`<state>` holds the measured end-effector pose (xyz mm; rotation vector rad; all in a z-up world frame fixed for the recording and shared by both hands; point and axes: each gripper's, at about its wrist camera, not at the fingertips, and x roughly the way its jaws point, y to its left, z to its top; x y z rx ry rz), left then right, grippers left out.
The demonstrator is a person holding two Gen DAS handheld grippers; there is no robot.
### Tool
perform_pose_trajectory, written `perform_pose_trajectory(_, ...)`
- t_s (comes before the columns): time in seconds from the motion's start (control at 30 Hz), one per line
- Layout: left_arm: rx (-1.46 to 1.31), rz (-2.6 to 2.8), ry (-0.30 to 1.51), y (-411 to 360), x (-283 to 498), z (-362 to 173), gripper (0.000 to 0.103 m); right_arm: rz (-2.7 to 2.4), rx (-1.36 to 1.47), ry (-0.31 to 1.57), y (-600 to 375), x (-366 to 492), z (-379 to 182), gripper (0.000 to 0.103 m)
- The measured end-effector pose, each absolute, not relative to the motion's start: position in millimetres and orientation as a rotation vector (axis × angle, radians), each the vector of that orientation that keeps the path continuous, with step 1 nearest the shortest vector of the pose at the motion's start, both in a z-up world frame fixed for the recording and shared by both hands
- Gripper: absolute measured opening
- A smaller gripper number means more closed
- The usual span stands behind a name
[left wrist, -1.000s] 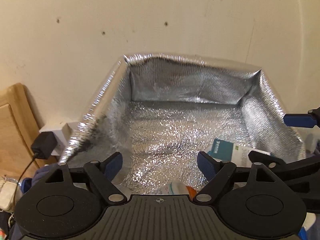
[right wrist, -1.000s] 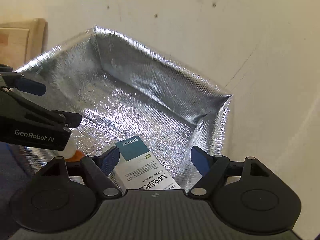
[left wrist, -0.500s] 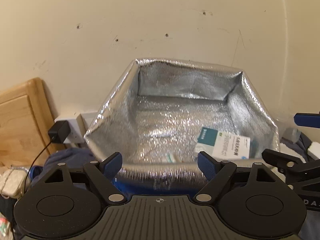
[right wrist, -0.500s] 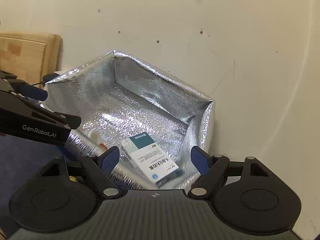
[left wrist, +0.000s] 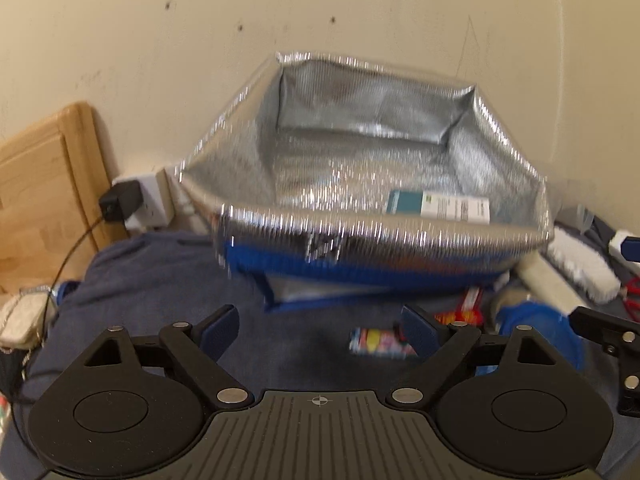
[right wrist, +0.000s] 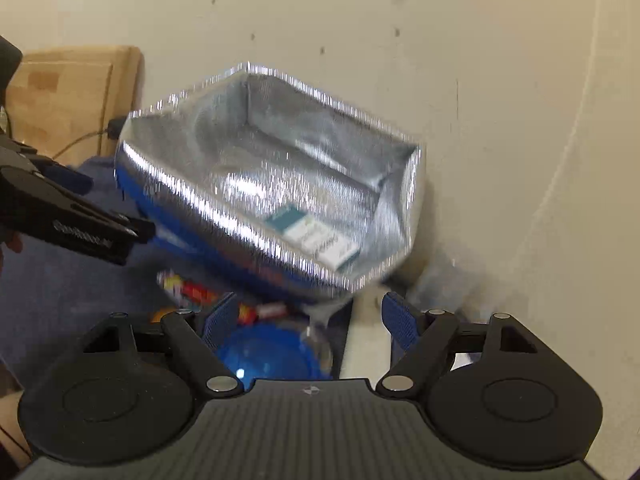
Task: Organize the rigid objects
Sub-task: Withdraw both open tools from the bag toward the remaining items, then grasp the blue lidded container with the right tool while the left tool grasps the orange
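Note:
A foil-lined blue cooler bag (left wrist: 228, 168) (right wrist: 180, 148) stands open against the wall on a dark blue cloth. Inside it, at the right, lies a teal and white box (left wrist: 436, 208) (right wrist: 316, 236). My left gripper (left wrist: 318, 330) hangs in front of the bag above the cloth; its jaws are opening and nothing is between them. A colourful packet (left wrist: 376, 342) lies on the cloth just beyond its right finger. My right gripper (right wrist: 310, 320) is open and empty, over a round blue object (right wrist: 272, 356) near the bag's right corner. Each gripper shows at the edge of the other's view.
A wooden board (left wrist: 40, 184) leans on the wall at the left, beside a wall socket with a black charger (left wrist: 120, 204). A white brush (left wrist: 580, 268) and small red and yellow packets (right wrist: 192, 288) lie on the cloth in front of and to the right of the bag.
Both grippers have drawn back out of the bag, which now looks smaller and farther. The cloth and loose items in front have come into view. The left jaws stand slightly wider.

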<state>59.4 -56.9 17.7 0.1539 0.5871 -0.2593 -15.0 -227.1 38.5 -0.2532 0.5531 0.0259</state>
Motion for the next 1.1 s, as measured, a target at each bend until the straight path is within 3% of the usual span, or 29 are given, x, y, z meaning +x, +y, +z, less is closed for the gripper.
perform_pose_trajectory(0.3,0.188,-0.298,0.651,-71.6,58.8,-12.6,0.09,0.072,-0.201,0.652,-232.9,-18.8,-4.9,0.083)
perform_pose_trajectory(0.53,0.217,-0.287,0.634,-82.7,63.5,-17.4,0.095,0.103,-0.224,0.665,-225.4,-4.8,-19.5,0.099)
perform_pose_trajectory(0.77,0.22,-0.27,0.603,-83.4,70.2,-18.0,0.099,0.11,-0.2,0.686,-230.4,10.1,-31.8,0.1)
perform_pose_trajectory(1.1,0.214,-0.262,0.609,-79.6,72.0,-18.3,0.1,0.129,-0.118,0.703,-238.6,12.1,-33.3,0.092)
